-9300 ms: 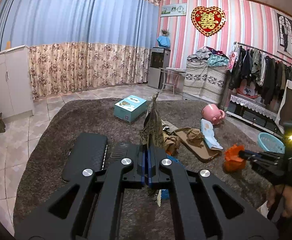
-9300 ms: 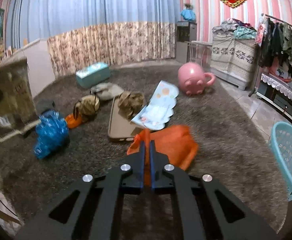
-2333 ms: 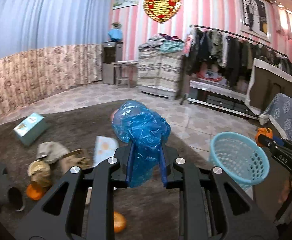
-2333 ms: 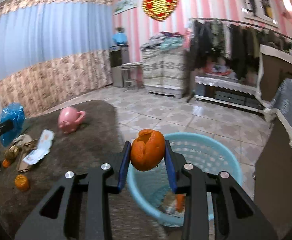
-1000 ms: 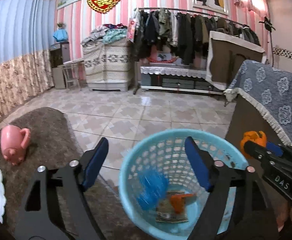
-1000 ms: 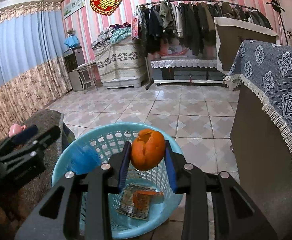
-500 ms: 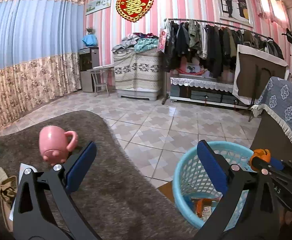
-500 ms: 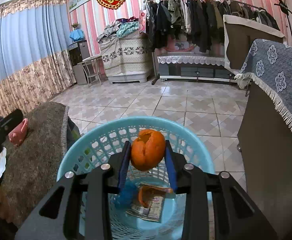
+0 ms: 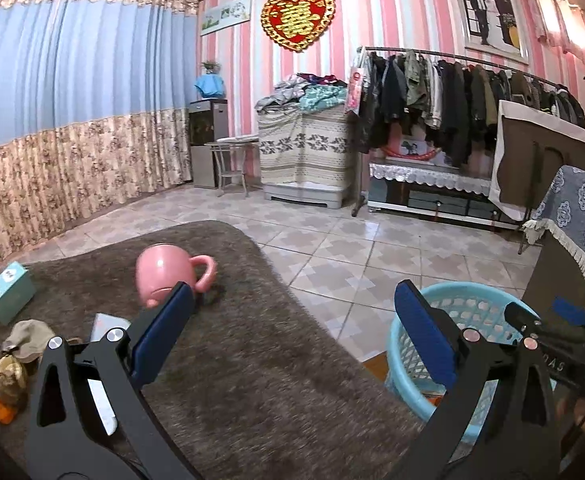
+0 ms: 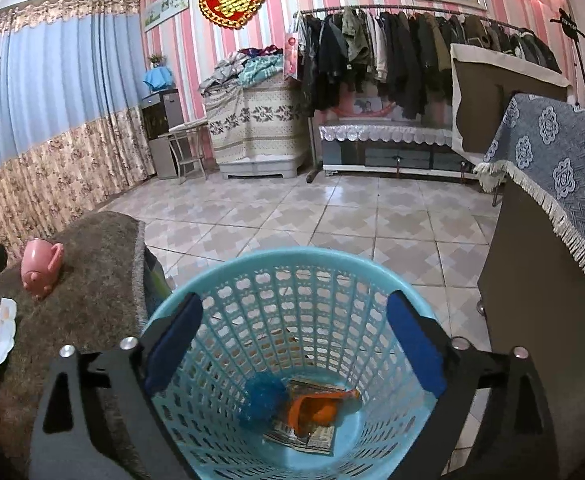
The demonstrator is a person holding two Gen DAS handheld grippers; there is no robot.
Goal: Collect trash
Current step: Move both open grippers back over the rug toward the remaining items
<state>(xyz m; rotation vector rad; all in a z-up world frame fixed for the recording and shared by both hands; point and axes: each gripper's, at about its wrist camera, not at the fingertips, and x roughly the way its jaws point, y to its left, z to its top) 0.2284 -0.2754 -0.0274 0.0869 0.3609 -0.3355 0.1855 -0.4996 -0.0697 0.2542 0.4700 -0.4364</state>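
Now that your right gripper (image 10: pixel 292 344) is opening with nothing between its jaws, the orange peel (image 10: pixel 320 410) lies inside the blue basket (image 10: pixel 372 268). Your left gripper (image 9: pixel 292 332) gapes wide and empty, facing leftover scraps (image 9: pixel 8 372) on the rug (image 9: pixel 252 380).

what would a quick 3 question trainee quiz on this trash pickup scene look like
1. True or false: the right claw grips an orange peel.
2. Which is in the blue basket? A) pink mug B) crumpled blue bag C) teal box
3. What does the pink mug rest on?

Key:
1. False; its jaws are opening with nothing between them, above the basket.
2. B, the crumpled blue bag, beside orange scraps.
3. The brown rug.
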